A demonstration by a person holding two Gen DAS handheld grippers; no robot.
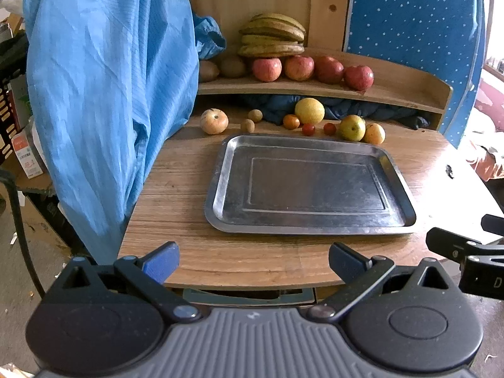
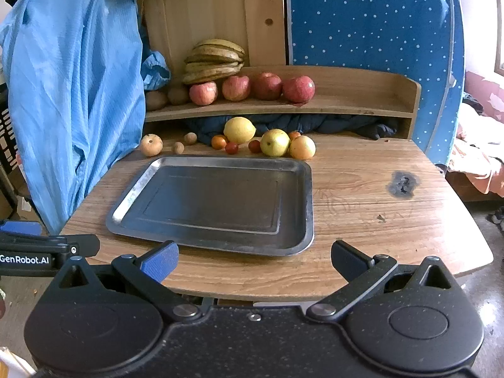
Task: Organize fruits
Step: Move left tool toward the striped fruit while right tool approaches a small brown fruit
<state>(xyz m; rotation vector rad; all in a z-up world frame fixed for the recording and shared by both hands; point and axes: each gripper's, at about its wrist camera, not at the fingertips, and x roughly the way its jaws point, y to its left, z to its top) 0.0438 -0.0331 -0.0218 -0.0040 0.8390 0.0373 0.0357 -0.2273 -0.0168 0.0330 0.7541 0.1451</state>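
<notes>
We find the left gripper (image 1: 253, 263) and right gripper (image 2: 254, 261) both spread wide and holding nothing, poised over the near edge of the wooden table (image 2: 362, 195). A rectangular grey metal tray (image 2: 217, 201) lies bare at the table's centre. Along its far edge sit loose fruits: a yellow lemon (image 2: 239, 130), a yellow-green apple (image 2: 274, 142), an orange (image 2: 302, 147) and small red tomatoes (image 2: 231, 148). Four red apples (image 2: 252, 88) and browned bananas (image 2: 215, 61) rest on the raised wooden shelf (image 2: 362, 100) behind.

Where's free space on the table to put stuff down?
Metal tray is bare. Open wood right of it, around the dark stain, and along the front edge by both open tongs. Shelf is clear right of the apples. Crowded: the fruit row behind the tray.
</notes>
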